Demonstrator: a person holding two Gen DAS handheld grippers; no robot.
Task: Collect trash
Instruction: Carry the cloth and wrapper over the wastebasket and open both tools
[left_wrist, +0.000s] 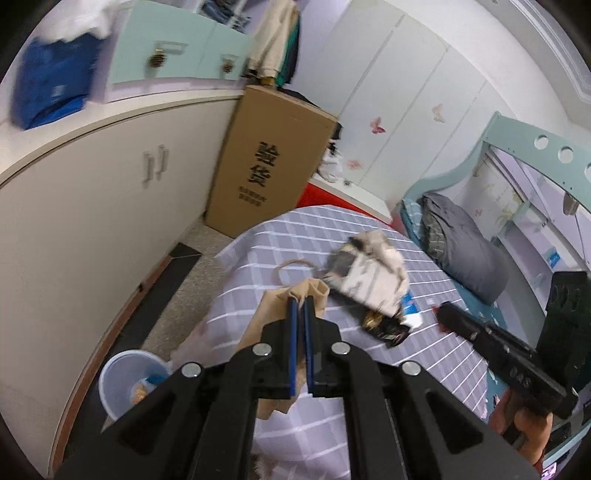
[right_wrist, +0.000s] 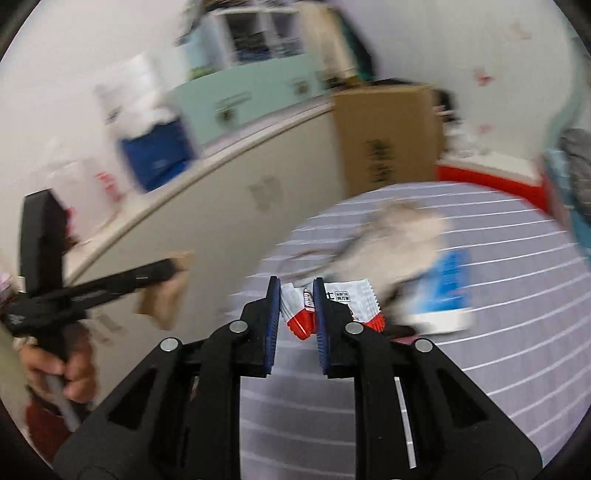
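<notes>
- We grip a crumpled brown paper bag (left_wrist: 295, 299) in the left gripper (left_wrist: 300, 317); its blue-padded jaws are clenched on a fold of the paper, and the bag hangs off the near edge of the table with the grey-lilac checked tablecloth (left_wrist: 280, 236).
- In the right gripper (right_wrist: 295, 308) we pinch a small white-and-red foil wrapper (right_wrist: 325, 306); the jaws are closed on one folded end while most of the wrapper sticks out to the side.
- The pale blue round plastic bin (left_wrist: 122, 380) stands on the floor below and to the left of the table, already holding some scraps.
- The thin hold on the wrapper looks risky to us: a quick swing could slide it free, and it would likely land on the floor short of the bin.
- The right view is heavily blurred, which suggests fast motion, so that slip seems more likely.
- The bag is wide and floppy; if we release it off-centre it may catch the rim and tip out, or drape over the bin.
- Both grippers head for the same small opening, so we judge they could collide or knock the light bin.
- More trash waits on the cloth: a crumpled beige-and-grey paper wad (left_wrist: 369, 269), a dark shiny wrapper (left_wrist: 384, 325) and a blue-and-white packet (left_wrist: 410, 306); a trailing bag could sweep these off.
</notes>
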